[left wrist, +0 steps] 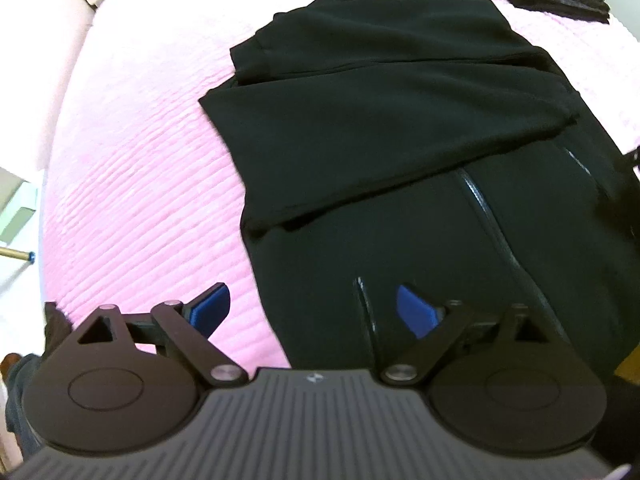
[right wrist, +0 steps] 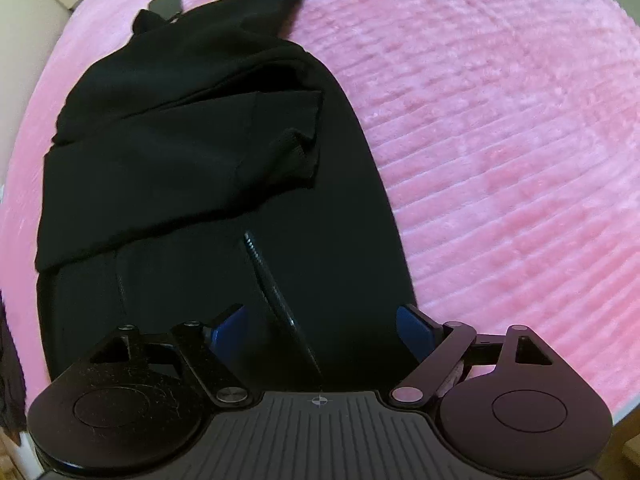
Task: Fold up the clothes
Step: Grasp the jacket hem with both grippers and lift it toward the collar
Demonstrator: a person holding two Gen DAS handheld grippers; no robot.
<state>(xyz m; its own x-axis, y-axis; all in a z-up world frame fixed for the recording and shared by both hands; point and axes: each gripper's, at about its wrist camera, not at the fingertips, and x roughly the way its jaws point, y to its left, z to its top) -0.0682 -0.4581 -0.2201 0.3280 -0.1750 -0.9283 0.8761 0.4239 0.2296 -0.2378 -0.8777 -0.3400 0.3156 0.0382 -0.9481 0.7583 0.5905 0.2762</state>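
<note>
On the pink blanket (right wrist: 500, 120) lies the black jacket (left wrist: 400, 120), sleeves folded across. Left gripper (left wrist: 316, 312) and right gripper (right wrist: 320, 328) hover over its near hem, fingers apart, holding nothing. Likely next: pinch both hem corners, fold toward far collar.

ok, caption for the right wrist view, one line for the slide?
Open right gripper poised over the near hem of a black garment, sleeves folded in, on a pink blanket.

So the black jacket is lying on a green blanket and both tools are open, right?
Not quite. The blanket is pink, not green, as the right wrist view shows. The black jacket does lie on it, and the left tool and the right tool are both open.
</note>
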